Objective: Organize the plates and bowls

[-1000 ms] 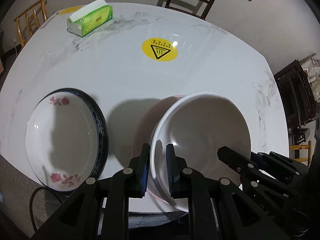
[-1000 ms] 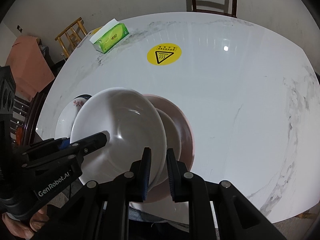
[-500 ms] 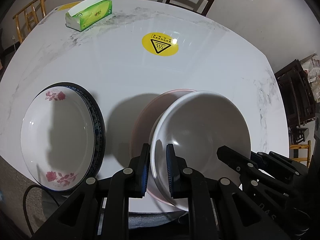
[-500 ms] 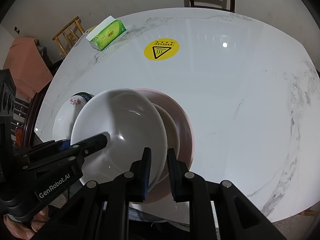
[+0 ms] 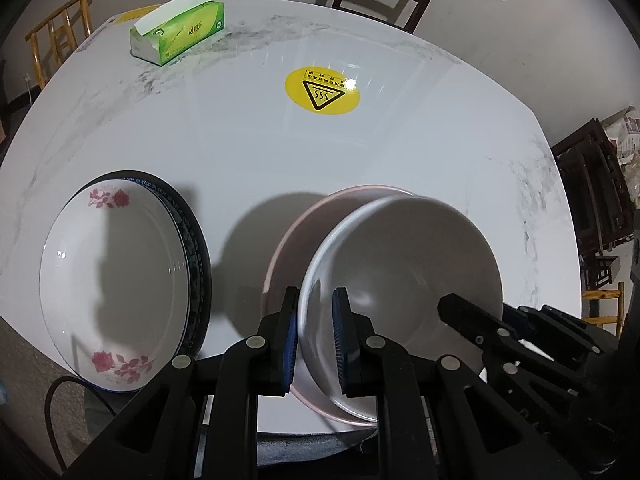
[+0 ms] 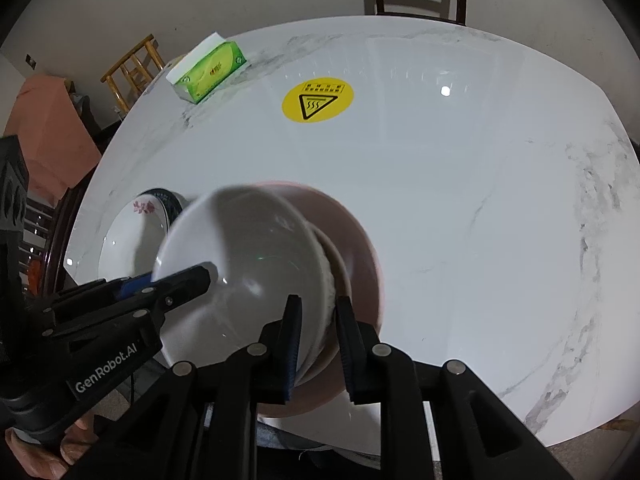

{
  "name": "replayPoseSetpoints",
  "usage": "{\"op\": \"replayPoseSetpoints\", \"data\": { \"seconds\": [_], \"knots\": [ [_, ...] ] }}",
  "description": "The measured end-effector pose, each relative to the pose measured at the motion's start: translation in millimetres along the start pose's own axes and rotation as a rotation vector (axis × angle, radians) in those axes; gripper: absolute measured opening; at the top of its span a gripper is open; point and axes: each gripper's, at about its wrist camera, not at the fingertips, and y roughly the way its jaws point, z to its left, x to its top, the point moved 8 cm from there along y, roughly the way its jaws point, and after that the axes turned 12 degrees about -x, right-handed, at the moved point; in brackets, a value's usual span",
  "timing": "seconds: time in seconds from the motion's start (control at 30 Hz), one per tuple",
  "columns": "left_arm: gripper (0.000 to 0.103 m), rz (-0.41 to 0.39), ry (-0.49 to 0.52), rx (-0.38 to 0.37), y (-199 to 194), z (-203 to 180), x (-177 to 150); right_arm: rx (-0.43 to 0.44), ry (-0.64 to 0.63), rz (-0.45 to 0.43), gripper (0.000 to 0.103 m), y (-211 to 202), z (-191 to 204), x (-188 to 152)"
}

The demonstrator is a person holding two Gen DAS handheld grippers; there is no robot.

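Bowls sit stacked at the near edge of the marble table (image 5: 248,152): a white bowl (image 5: 408,280) rests tilted inside a pink bowl (image 5: 296,248). Left gripper (image 5: 314,336) is clamped on the white bowl's left rim, 1 finger inside and 1 outside. Right gripper (image 6: 317,344) straddles the opposite rim, though motion blur makes it hard to tell whether its pads truly press the wall. Left of the stack, a rose-patterned plate (image 5: 112,280) lies on a dark-rimmed plate (image 5: 196,240). Farther off are a yellow warning sticker (image 5: 322,90) and a green tissue box (image 5: 180,38).
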Motion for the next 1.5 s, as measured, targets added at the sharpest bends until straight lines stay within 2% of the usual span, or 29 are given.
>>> {"op": "replayPoseSetpoints", "data": {
  "seconds": [0.47, 0.87, 1.03, 1.17, 1.33, 1.5],
  "knots": [
    [0.013, -0.003, -0.016, -0.023, -2.3, 0.4, 1.6, 0.004, 0.007, -0.016, 0.020, 1.3, -4.2, 0.6],
    [0.013, -0.068, -0.028, -0.096, -24.2, 0.1, 3.0, 0.058, 0.034, -0.007, 0.020, -1.5, -9.9, -5.9],
    [0.015, -0.095, -0.041, -0.110, -35.0, 3.3, 4.9, 0.096, 0.059, -0.002, 0.020, -2.2, -13.7, -10.5],
    [0.015, -0.116, -0.056, -0.113, -42.3, 9.4, 5.7, 0.094, 0.055, -0.011, 0.020, -4.7, -13.5, -12.0],
    [0.019, -0.126, -0.079, -0.109, -45.2, 19.4, 4.1, 0.094, 0.058, -0.014, 0.020, -6.2, -12.5, -13.2],
    [0.028, -0.118, -0.106, -0.120, -44.7, 28.0, -0.6, 0.103, 0.072, -0.031, 0.020, -15.0, -16.8, -11.9]
  ]
}}
